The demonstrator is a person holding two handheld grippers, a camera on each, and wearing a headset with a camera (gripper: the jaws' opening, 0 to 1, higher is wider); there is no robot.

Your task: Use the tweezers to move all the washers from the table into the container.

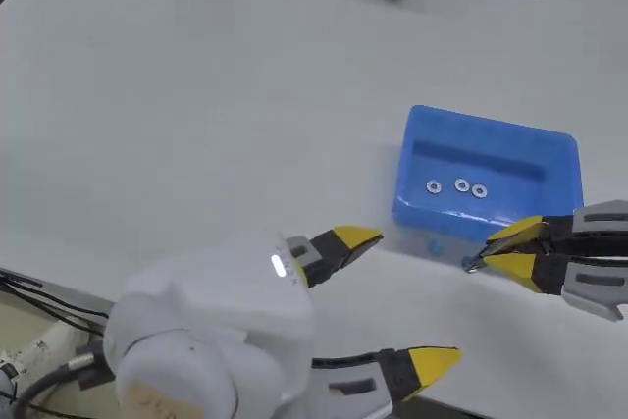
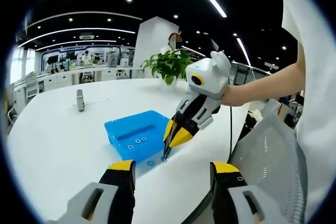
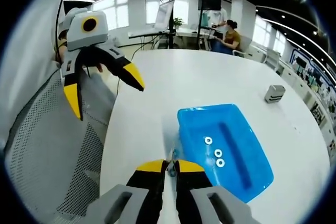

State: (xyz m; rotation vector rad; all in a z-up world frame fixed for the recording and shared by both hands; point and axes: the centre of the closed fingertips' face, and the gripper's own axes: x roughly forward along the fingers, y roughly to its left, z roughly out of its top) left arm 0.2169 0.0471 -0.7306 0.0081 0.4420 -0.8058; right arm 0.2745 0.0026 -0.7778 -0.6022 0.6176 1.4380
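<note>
- Washers [image 1: 461, 186] — three of them — lie in a row on the floor of the blue container [image 1: 491, 130].
- One more small ring [image 2: 150, 163] sits on the white table [image 1: 196, 95], just outside the container's near wall.
- Right gripper [image 1: 518, 252] is clenched on the tweezers [image 1: 473, 264], whose tips point down at the table beside that wall.
- Left gripper [image 1: 397, 299] hangs released above the table's near edge — jaws spread wide, holding nothing.
</note>
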